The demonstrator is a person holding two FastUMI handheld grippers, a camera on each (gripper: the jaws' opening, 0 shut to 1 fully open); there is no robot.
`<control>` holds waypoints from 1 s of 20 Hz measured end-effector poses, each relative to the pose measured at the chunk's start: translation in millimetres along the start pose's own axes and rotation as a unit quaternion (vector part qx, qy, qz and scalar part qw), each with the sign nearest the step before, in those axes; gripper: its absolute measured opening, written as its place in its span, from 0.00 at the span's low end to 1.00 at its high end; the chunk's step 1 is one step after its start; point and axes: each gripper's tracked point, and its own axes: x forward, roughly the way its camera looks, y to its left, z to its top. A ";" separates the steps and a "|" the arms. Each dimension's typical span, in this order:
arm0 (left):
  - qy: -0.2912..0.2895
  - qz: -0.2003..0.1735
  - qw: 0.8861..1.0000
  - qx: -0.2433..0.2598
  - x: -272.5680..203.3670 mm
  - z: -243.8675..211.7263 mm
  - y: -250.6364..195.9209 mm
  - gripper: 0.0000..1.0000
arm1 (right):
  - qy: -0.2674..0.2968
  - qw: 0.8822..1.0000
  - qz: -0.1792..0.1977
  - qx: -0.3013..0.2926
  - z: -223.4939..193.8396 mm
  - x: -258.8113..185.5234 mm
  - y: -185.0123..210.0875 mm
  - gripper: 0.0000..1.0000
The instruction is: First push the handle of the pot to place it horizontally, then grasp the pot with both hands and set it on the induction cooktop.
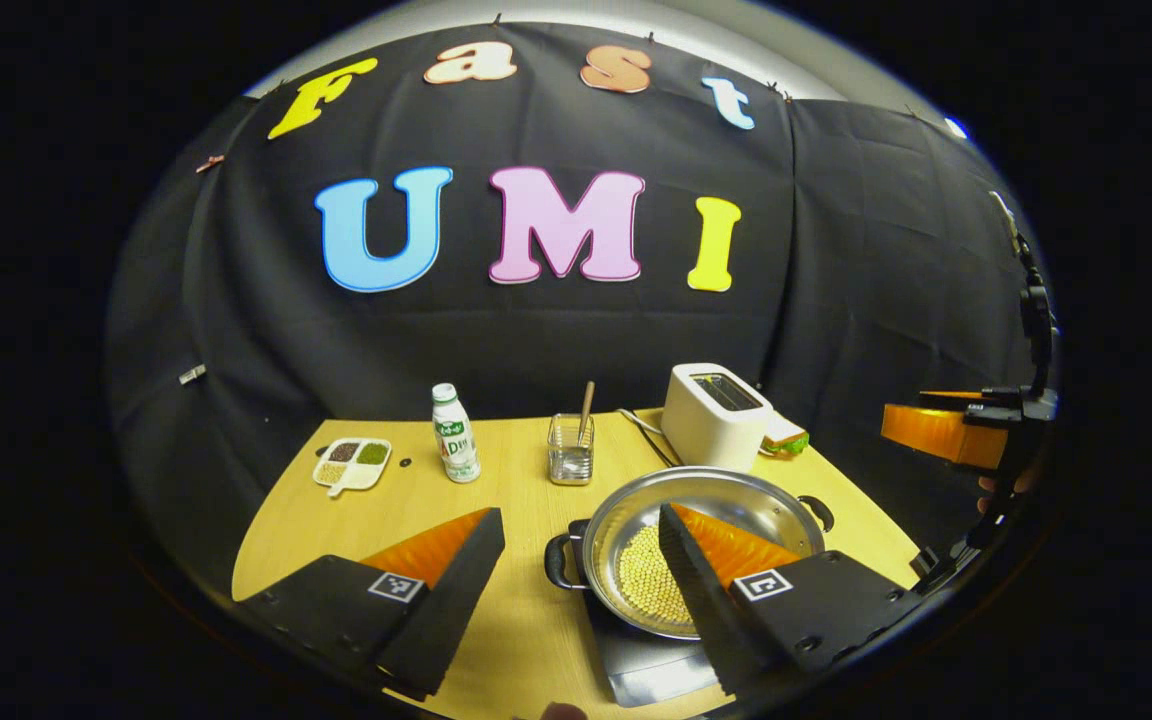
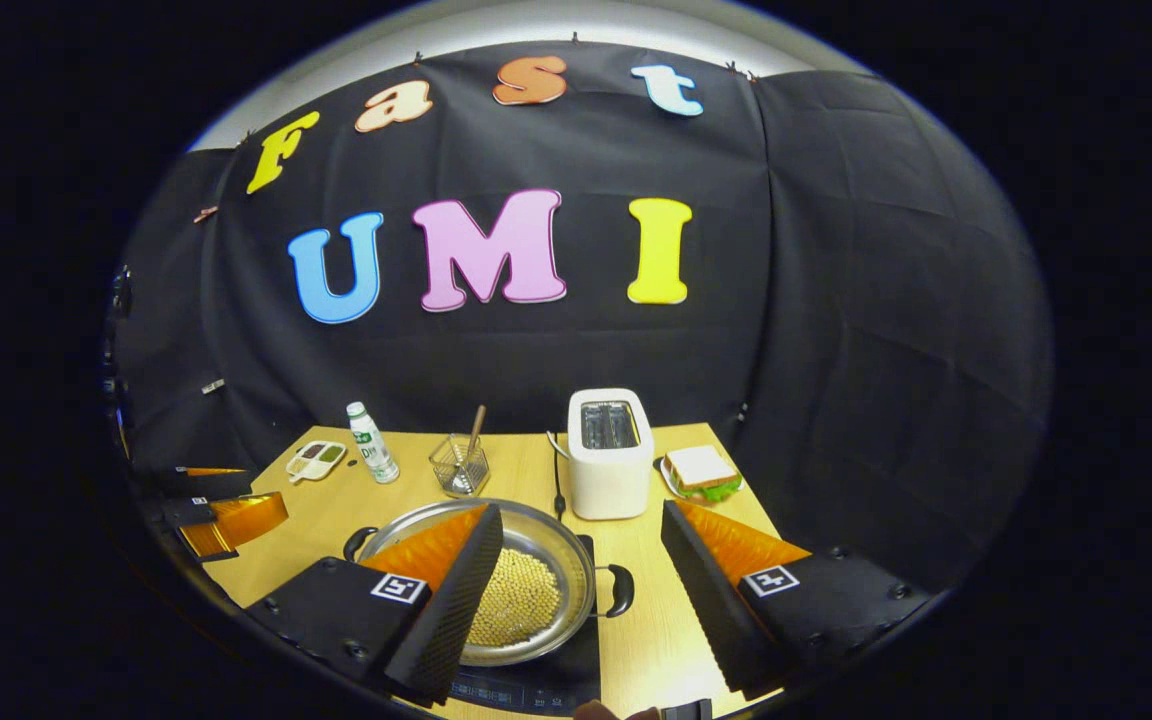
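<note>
A steel pot with yellow beans in it sits on the black induction cooktop near the table's front edge. Its two black loop handles stick out to the left and right. My left gripper hovers open above the pot's left handle, its right finger over the pot. In the right gripper view the pot lies at lower left on the cooktop. My right gripper is open above the pot's right handle. Neither gripper holds anything.
At the back of the wooden table stand a white toaster, a wire basket with utensils, a small bottle and a sectioned dish. A sandwich on a plate lies right of the toaster.
</note>
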 end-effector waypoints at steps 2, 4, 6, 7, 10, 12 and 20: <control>-0.023 0.001 1.000 0.003 -15.6 10.8 0.3 0.97 | -0.029 1.000 0.008 0.006 18.8 -15.1 13.4 0.99; -0.044 0.003 0.999 0.000 -30.4 20.8 2.4 0.96 | -0.063 0.998 0.011 0.004 38.6 -29.3 21.6 0.98; -0.059 0.008 0.998 -0.004 -45.6 31.0 7.3 0.97 | -0.093 0.996 0.013 -0.003 54.3 -44.5 28.9 0.98; -0.068 0.009 0.998 -0.006 -52.9 36.4 9.6 0.96 | -0.108 0.994 0.013 -0.006 62.2 -51.4 32.3 0.98; -0.097 0.013 0.995 -0.018 -75.2 53.4 19.9 0.96 | -0.140 0.990 0.011 -0.015 78.8 -68.3 41.0 0.98; -0.117 0.021 0.993 -0.027 -88.0 65.2 29.5 0.96 | -0.160 0.987 0.010 -0.012 87.8 -80.0 46.8 0.98; -0.180 0.053 0.981 -0.048 -138.7 98.6 58.1 0.96 | -0.212 0.977 0.002 -0.002 112.6 -122.5 61.3 0.98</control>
